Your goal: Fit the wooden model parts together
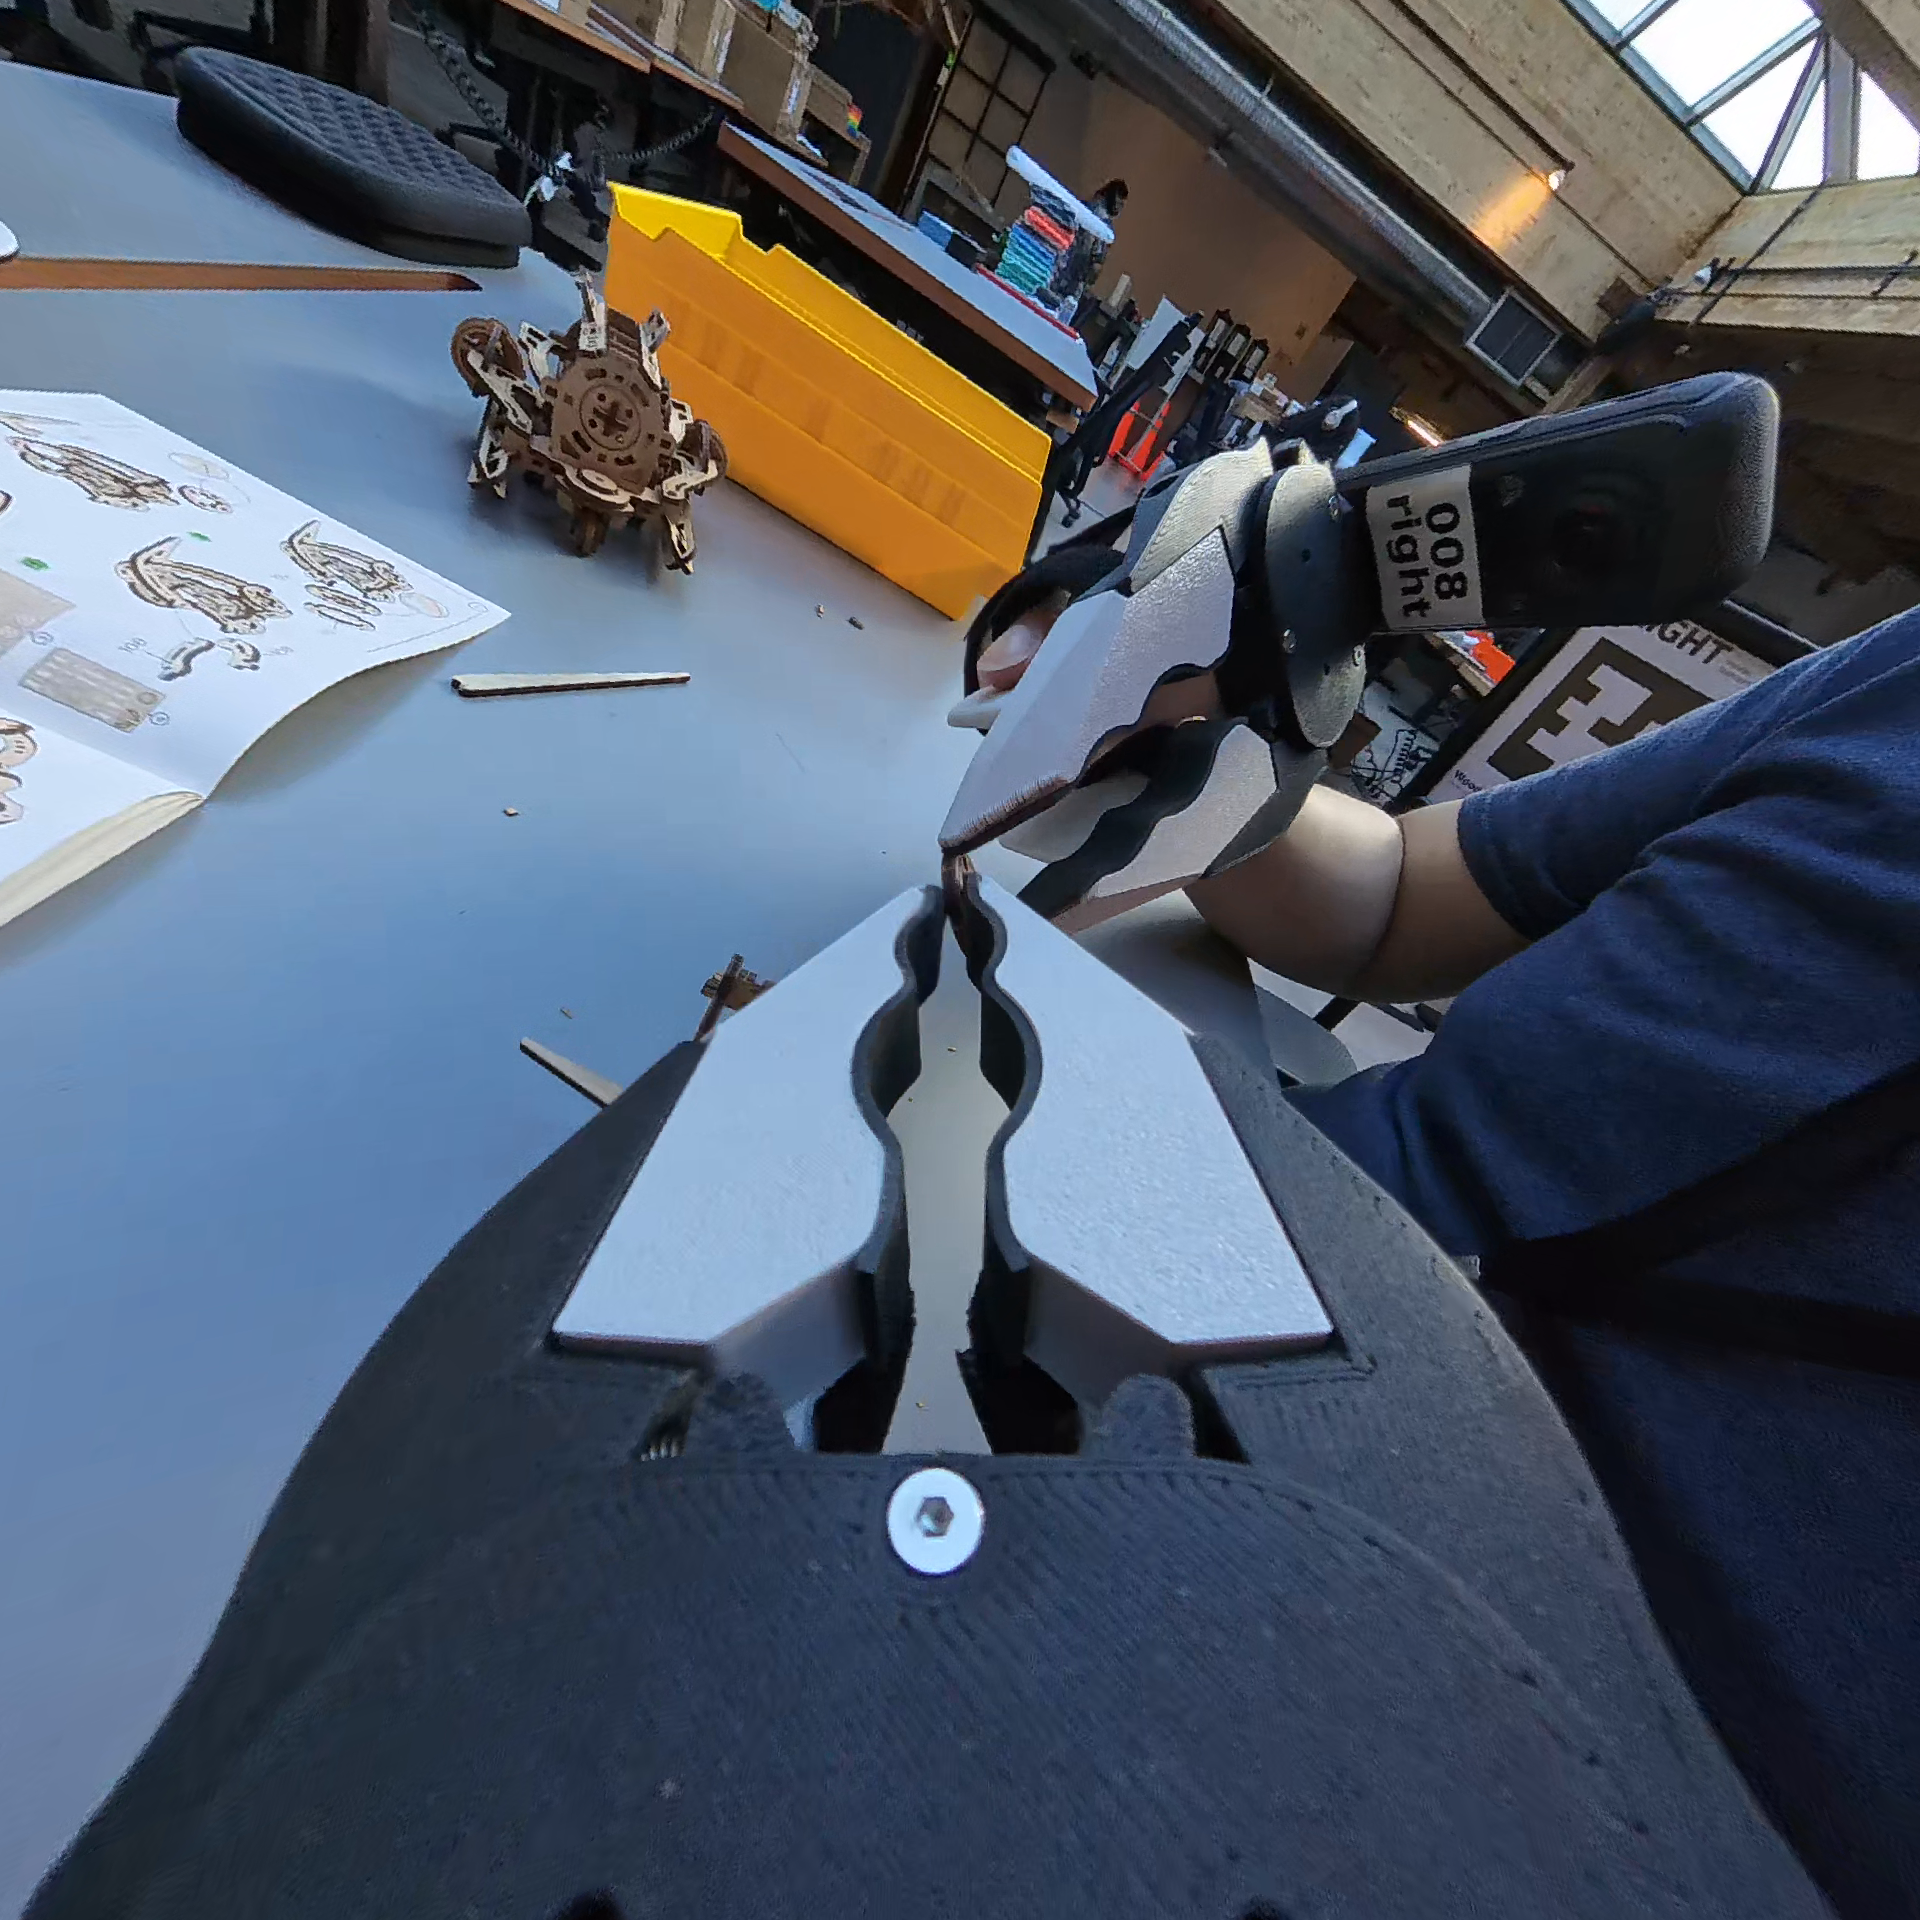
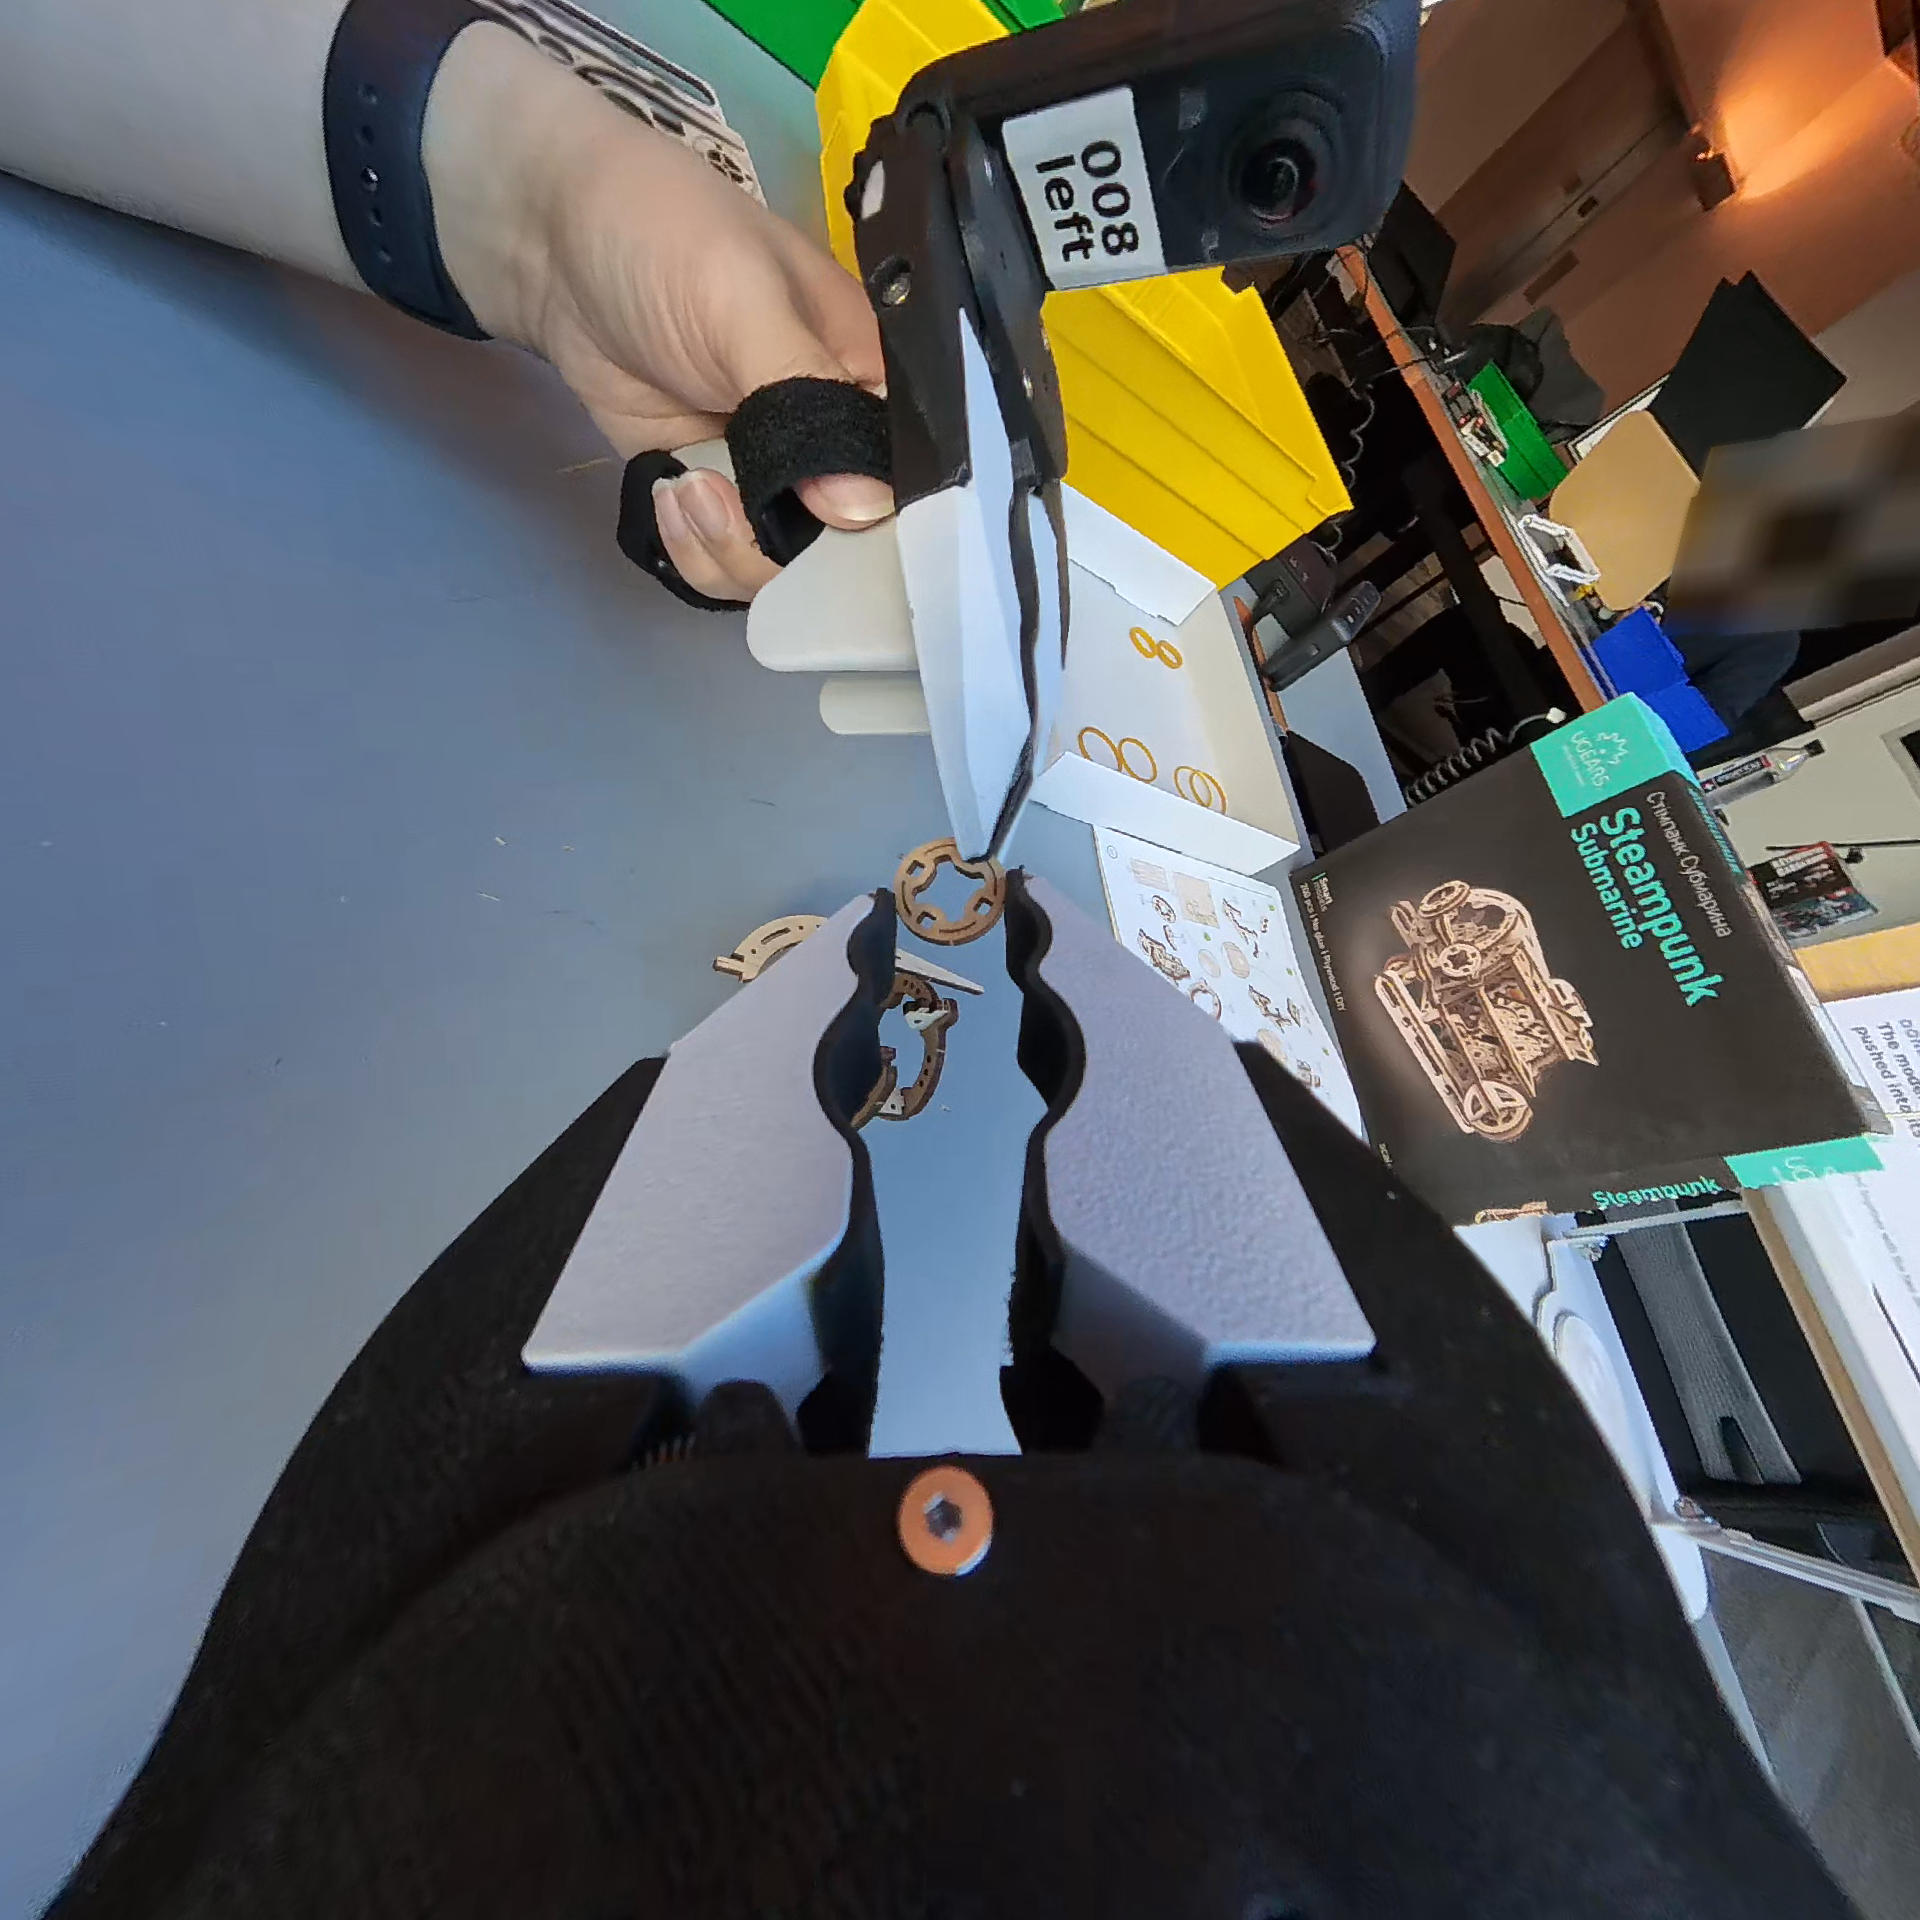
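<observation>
A small wooden ring (image 2: 951, 896) with a star-shaped cut-out hangs above the grey table (image 2: 312, 831). My left gripper (image 1: 957, 902) is shut on its rim; in the left wrist view the ring (image 1: 958, 883) shows edge-on between the tips. In the right wrist view the left gripper (image 2: 985, 844) comes down from above. My right gripper (image 2: 953, 902) is open, with a fingertip close on each side of the ring; I cannot tell if they touch it. It also shows in the left wrist view (image 1: 987, 868). A half-built wooden model (image 1: 592, 436) stands farther off.
Curved wooden parts (image 2: 906, 1039) and a horseshoe-shaped piece (image 2: 769, 940) lie under my right gripper. An open instruction booklet (image 1: 208, 603), a wood strip (image 1: 571, 683) and a yellow bin (image 1: 831, 416) sit on the table. The kit box (image 2: 1558, 987) and a white box (image 2: 1143, 707) stand to the right. Both grippers' tips are close together, under 4 cm apart. The half-built wooden model (image 1: 592, 436) is about 30 cm from both grippers' fingertips.
</observation>
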A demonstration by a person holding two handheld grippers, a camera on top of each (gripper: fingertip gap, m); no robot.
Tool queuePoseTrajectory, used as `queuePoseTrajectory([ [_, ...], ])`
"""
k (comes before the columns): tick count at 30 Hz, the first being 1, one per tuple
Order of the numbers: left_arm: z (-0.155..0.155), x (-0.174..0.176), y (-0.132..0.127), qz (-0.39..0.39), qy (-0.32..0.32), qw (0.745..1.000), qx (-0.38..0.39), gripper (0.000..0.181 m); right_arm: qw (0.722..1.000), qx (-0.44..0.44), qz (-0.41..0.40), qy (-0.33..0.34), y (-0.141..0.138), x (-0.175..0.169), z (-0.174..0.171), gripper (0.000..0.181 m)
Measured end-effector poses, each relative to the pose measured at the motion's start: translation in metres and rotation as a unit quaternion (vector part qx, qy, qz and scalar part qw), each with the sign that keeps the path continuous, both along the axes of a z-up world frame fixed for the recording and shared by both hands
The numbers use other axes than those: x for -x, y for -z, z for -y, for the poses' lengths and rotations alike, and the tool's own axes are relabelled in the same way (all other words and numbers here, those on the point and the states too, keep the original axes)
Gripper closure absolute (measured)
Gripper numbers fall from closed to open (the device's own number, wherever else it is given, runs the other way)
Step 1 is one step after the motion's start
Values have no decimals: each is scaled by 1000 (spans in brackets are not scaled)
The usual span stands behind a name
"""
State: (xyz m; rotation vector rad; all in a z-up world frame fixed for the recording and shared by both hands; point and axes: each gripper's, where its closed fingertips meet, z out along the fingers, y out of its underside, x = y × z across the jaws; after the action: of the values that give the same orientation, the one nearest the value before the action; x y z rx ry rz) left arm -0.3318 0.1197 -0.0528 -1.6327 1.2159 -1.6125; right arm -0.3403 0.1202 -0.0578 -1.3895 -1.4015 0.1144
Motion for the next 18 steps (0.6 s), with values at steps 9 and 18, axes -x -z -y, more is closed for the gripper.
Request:
queuePoseTrajectory([
  [9, 2, 1, 9, -23, 17, 999, 26, 180, 999, 10, 17, -27, 8, 1, 1, 162],
  [18, -30, 3, -8, 47, -77, 992, 86, 181, 992, -3, -103, 69, -13, -7, -19, 141],
])
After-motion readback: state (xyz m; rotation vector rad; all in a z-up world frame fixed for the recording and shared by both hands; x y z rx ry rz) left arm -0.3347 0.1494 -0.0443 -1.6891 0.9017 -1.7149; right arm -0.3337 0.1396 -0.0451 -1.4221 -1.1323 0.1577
